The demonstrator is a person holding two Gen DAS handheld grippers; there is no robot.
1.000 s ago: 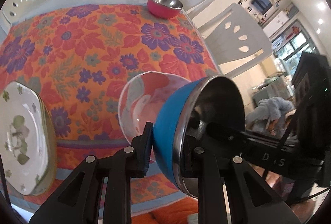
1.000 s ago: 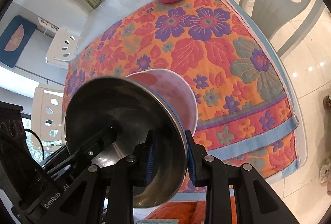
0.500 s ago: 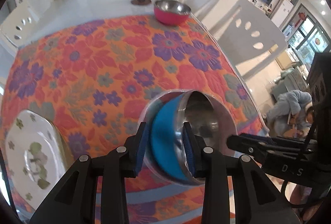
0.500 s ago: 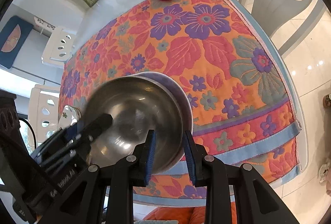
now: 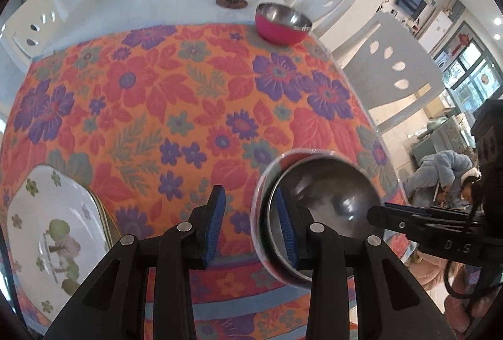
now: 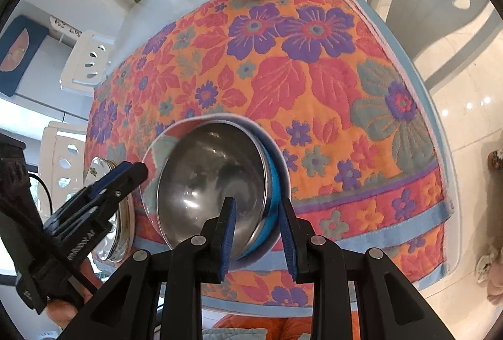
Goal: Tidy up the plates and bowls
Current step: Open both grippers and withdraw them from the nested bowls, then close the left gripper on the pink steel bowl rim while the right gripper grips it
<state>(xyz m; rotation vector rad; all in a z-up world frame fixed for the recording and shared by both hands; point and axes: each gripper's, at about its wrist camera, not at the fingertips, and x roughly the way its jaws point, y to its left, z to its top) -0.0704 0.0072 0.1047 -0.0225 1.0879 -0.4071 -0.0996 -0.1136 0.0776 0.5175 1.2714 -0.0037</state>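
Your right gripper [image 6: 256, 233] has its jaws clamped on the near rim of the blue steel-lined bowl [image 6: 217, 179], one pad inside the metal, one against the blue wall, which keeps the bowl steady as it nests in the clear glass bowl [image 6: 157, 151] on the flowered orange tablecloth [image 6: 314, 82] near the table's front edge. Your left gripper [image 5: 251, 227] has just been opening its jaws. They now stand apart with only cloth between them, and the right pad sits just beside the glass bowl's rim without pressing it, so that side looks released. The nested pair tilts slightly toward you, probably because your right grip carries some of its weight. To your left the stack of white floral plates [image 5: 47, 233] lies flat, and the pink steel-lined bowl [image 5: 283, 24] waits at the cloth's far edge, likely the next bowl to stack.
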